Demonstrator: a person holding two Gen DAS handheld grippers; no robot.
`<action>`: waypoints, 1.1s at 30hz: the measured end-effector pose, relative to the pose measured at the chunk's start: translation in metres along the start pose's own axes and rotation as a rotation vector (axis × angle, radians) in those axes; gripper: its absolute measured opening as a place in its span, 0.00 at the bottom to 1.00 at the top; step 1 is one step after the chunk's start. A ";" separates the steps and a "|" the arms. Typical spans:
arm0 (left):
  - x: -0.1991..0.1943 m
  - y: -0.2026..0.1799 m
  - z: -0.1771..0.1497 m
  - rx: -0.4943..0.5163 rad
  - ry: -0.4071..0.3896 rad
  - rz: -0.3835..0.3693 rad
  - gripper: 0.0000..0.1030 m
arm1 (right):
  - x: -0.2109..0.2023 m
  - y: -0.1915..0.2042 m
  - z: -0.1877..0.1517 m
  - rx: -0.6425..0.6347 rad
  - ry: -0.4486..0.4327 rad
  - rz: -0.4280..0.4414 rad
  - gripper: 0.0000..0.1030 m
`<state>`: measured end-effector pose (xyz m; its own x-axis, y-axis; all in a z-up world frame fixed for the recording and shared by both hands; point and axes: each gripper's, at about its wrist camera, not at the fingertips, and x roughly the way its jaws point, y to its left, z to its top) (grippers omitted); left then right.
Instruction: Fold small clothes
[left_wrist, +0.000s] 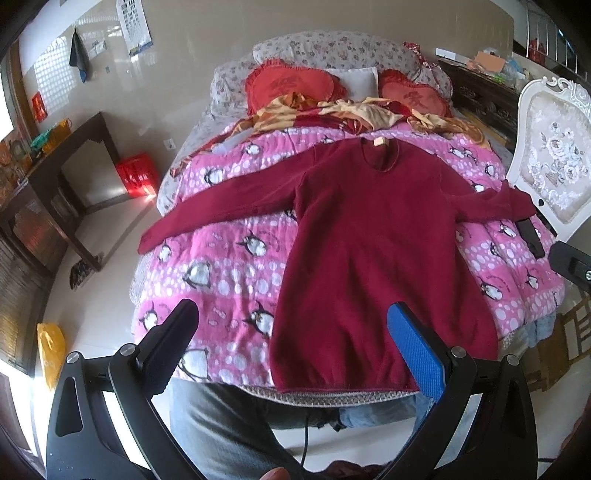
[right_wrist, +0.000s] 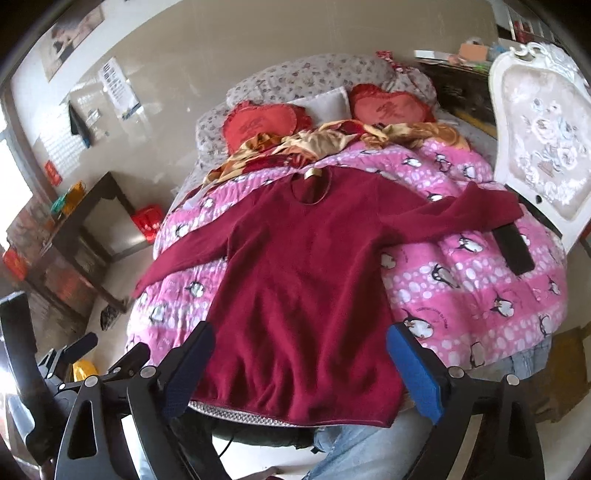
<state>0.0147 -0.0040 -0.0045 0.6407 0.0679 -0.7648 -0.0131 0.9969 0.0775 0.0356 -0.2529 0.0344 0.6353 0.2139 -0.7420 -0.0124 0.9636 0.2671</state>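
A bed (left_wrist: 517, 295) fills the middle of a tiled room, covered by a pink quilt (left_wrist: 221, 266) printed with penguins. At its head lie two red heart-shaped cushions (left_wrist: 284, 86), a white pillow (left_wrist: 356, 81) between them, and a crumpled gold-and-red cloth (left_wrist: 332, 114). A dark wooden desk (left_wrist: 74, 147) stands off the bed's left edge, and a white carved chair (left_wrist: 554, 155) at its right edge. A black phone (right_wrist: 515, 249) lies near the right edge.

A dark red sweater (left_wrist: 369, 240) lies flat along the bed's middle, both sleeves spread sideways, collar toward the head, hem at the foot edge.

The left tool (left_wrist: 291, 343) and right tool (right_wrist: 299, 365) both hang spread wide above the hem, holding nothing.
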 end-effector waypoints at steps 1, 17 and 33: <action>-0.001 0.000 0.002 0.004 -0.004 0.005 1.00 | -0.002 -0.001 0.002 0.000 -0.009 -0.001 0.90; 0.041 -0.035 0.055 0.045 0.043 -0.069 1.00 | 0.020 -0.037 0.032 -0.021 -0.065 -0.066 0.91; 0.160 -0.152 0.108 0.075 0.158 -0.322 1.00 | 0.132 -0.206 0.083 0.182 0.005 0.091 0.83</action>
<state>0.2019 -0.1485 -0.0700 0.4759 -0.2380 -0.8467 0.2304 0.9628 -0.1412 0.1865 -0.4361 -0.0675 0.6341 0.3000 -0.7127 0.0702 0.8955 0.4394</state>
